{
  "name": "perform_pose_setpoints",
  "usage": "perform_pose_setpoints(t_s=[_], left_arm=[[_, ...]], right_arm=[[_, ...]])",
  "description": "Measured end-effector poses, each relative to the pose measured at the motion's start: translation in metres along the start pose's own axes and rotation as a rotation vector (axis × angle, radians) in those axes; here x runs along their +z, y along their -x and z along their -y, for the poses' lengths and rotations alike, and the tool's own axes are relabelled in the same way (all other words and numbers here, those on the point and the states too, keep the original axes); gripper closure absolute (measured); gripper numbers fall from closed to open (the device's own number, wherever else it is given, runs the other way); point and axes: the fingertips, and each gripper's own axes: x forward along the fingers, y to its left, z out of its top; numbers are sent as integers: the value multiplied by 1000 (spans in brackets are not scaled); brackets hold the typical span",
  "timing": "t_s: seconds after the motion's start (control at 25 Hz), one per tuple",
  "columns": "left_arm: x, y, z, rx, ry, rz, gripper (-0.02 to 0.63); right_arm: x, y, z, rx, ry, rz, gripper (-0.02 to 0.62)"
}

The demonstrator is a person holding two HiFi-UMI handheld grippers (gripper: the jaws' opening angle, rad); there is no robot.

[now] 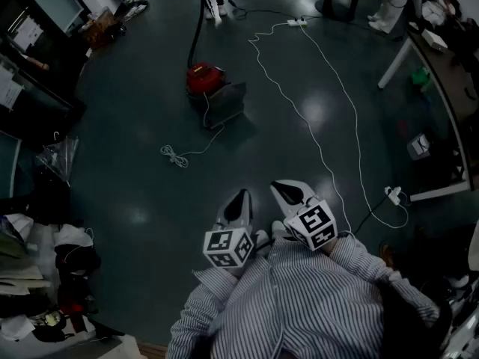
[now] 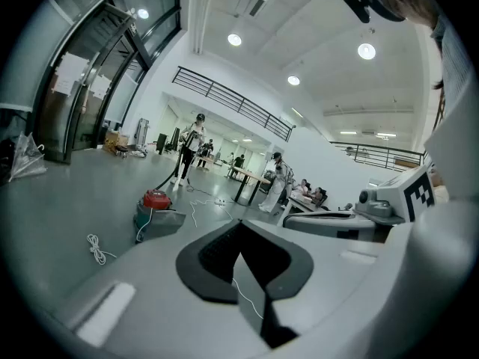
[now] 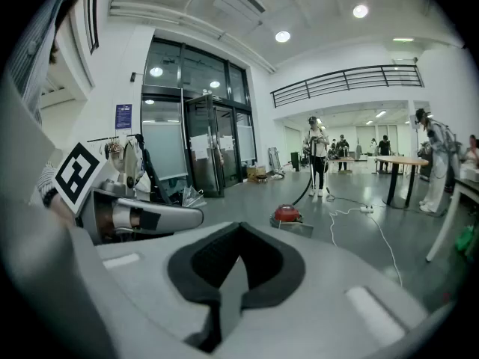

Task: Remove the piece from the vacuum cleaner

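The vacuum cleaner has a red top and a grey body and stands on the dark floor, far ahead of both grippers. It also shows small in the left gripper view and the right gripper view. Its black hose runs up to a person standing at the back. My left gripper and right gripper are held side by side close to my striped shirt, both shut with nothing between their jaws. In their own views the jaws of the left gripper and right gripper are closed.
A white cord with a coiled end trails from the vacuum. A long white cable runs from a power strip to a plug. A table stands at the right, and clutter and bags at the left.
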Motion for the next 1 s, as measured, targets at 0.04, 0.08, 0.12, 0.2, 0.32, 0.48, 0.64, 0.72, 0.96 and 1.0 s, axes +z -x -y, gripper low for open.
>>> perform_pose_setpoints(t_s=[0.04, 0.08, 0.12, 0.2, 0.32, 0.48, 0.64, 0.72, 0.96, 1.0], left_arm=[[-1, 1, 1, -1, 0, -2, 603], [-2, 1, 1, -2, 1, -3, 603], [-2, 2, 2, -2, 2, -3, 603], [-2, 3, 3, -3, 3, -1, 603], [-2, 4, 4, -3, 1, 1, 603], [-1, 5, 3, 4, 0, 3, 603], [-2, 4, 4, 6, 5, 4, 603], [-1, 5, 4, 4, 18, 11, 603], [3, 1, 0, -1, 53, 36, 601], [3, 0, 0, -2, 54, 38, 601]], right_arm=[[-1, 1, 0, 1, 0, 0, 595], [-1, 2, -1, 1, 0, 0, 595], [-1, 3, -1, 2, 2, 1, 595], [-1, 5, -3, 2, 8, 1, 595], [-1, 6, -2, 2, 9, 0, 595], [-1, 6, -4, 8, 13, -2, 595], [0, 6, -3, 10, 2, 5, 595], [2, 7, -2, 6, -6, 25, 595], [10, 5, 3, 20, -6, 73, 595], [10, 4, 5, 24, -15, 76, 594]])
